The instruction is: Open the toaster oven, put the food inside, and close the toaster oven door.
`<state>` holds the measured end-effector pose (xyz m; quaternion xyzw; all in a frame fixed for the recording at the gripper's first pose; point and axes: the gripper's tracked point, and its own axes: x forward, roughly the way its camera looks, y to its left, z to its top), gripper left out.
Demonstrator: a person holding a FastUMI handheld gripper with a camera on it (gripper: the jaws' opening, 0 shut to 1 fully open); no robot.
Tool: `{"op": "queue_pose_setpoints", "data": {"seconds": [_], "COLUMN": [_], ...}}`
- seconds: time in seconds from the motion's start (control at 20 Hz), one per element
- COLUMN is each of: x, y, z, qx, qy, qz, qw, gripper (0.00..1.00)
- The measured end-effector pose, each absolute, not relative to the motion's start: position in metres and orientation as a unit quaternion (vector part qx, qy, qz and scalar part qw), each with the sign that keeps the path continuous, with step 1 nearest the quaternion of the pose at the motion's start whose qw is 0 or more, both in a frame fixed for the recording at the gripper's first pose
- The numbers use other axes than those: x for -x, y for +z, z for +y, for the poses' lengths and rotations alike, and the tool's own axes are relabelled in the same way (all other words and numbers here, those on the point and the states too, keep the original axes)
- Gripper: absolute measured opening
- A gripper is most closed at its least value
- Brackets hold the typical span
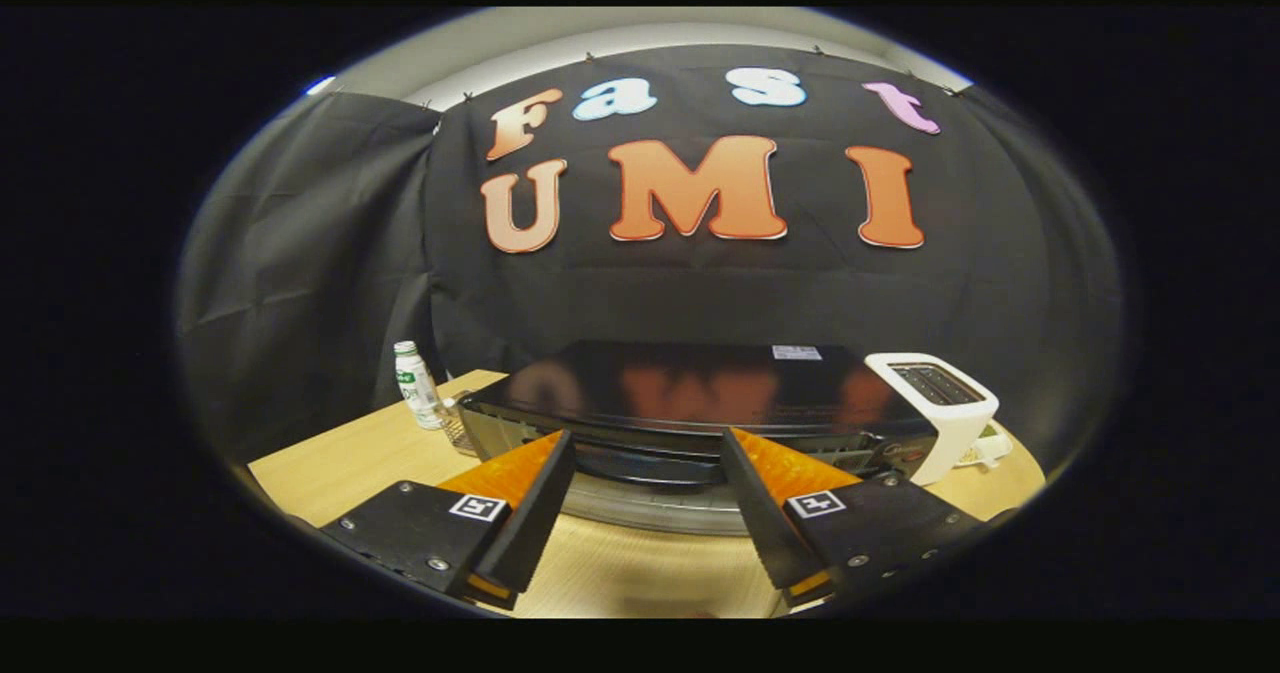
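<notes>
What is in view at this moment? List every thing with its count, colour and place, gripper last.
toaster oven: one, black with a glossy top, on the table just ahead of the gripper fingers, door appears shut.
pop-up toaster: one, white, on the table beside the toaster oven's far right corner.
bottle: one, clear with a white cap and green label, upright on the table left of the toaster oven.
table: one, light wood, under everything.
booth wall: black cloth behind the table.
gripper: one, fingers open and spread apart, holding nothing, tips close to the toaster oven's front.
</notes>
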<state>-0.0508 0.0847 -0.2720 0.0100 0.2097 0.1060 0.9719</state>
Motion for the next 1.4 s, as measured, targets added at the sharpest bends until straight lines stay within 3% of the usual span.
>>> {"op": "queue_pose_setpoints", "data": {"seconds": [0.2,0.65,0.9,1.05,1.4], "x": [0.072,0.129,0.164,0.191,0.213], "y": [-0.276,-0.290,-0.310,-0.339,-0.396], "z": [0.084,0.085,0.088,0.099,0.095], "qx": [0.000,-0.019,-0.051,-0.075,-0.085], "qy": [0.123,0.152,0.159,0.159,0.111], "qz": [0.232,0.294,0.370,0.450,0.561], "qw": [0.965,0.944,0.914,0.876,0.816], "gripper": [0.80,0.80,0.79,0.71,0.65]}}
